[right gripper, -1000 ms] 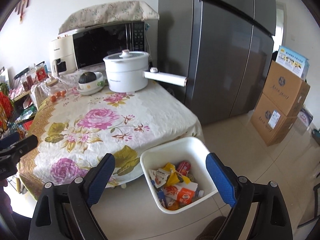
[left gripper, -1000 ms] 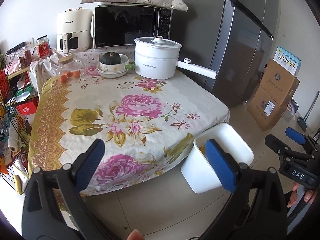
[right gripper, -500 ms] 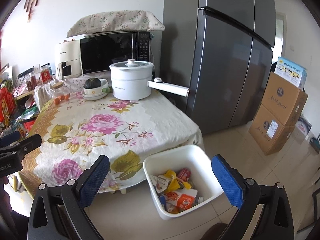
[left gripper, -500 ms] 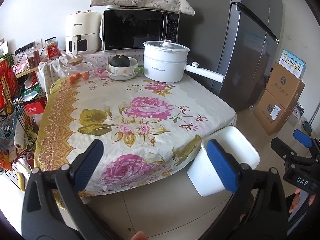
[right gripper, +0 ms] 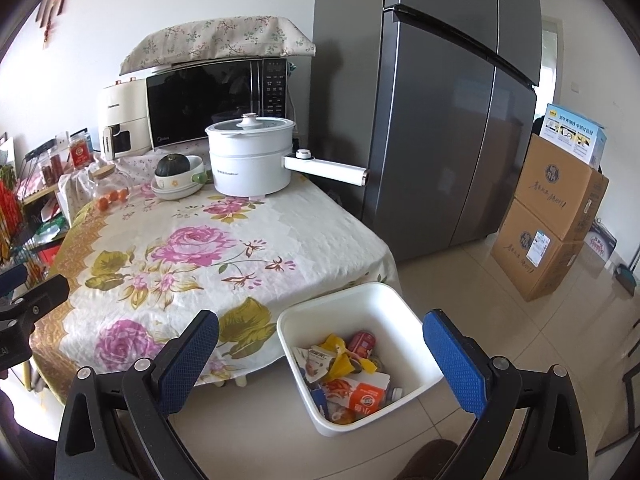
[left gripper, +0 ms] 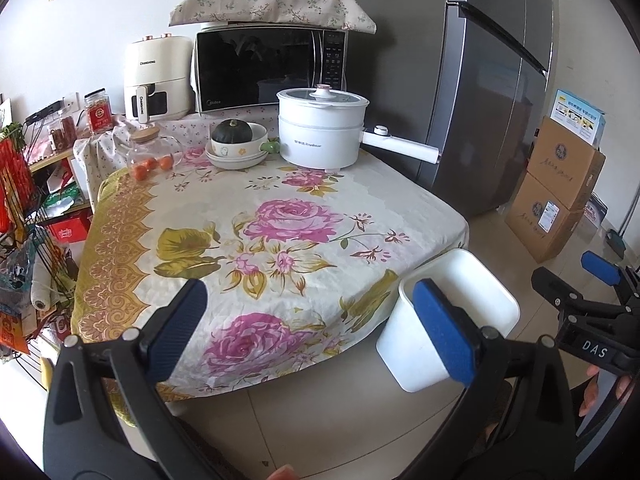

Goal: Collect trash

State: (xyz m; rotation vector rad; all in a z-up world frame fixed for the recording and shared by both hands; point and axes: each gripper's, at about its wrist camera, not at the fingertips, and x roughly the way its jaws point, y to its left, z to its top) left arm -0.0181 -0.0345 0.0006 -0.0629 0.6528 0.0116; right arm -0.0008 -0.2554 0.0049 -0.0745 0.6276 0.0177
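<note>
Both tools, left point(left gripper: 308, 320) and right point(right gripper: 320, 352), gaped wide, empty; bin point(right gripper: 416, 320) beside bench point(right gripper: 168, 240) held trash point(right gripper: 348, 380), catching discards.

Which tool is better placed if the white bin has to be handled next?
Right, probably. The right tool is open with the white bin and its trash centred between its fingers. The left tool faces the tablecloth, with the bin off to its side.

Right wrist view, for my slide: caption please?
Open tongs above a white bin of trash beside the table.
</note>
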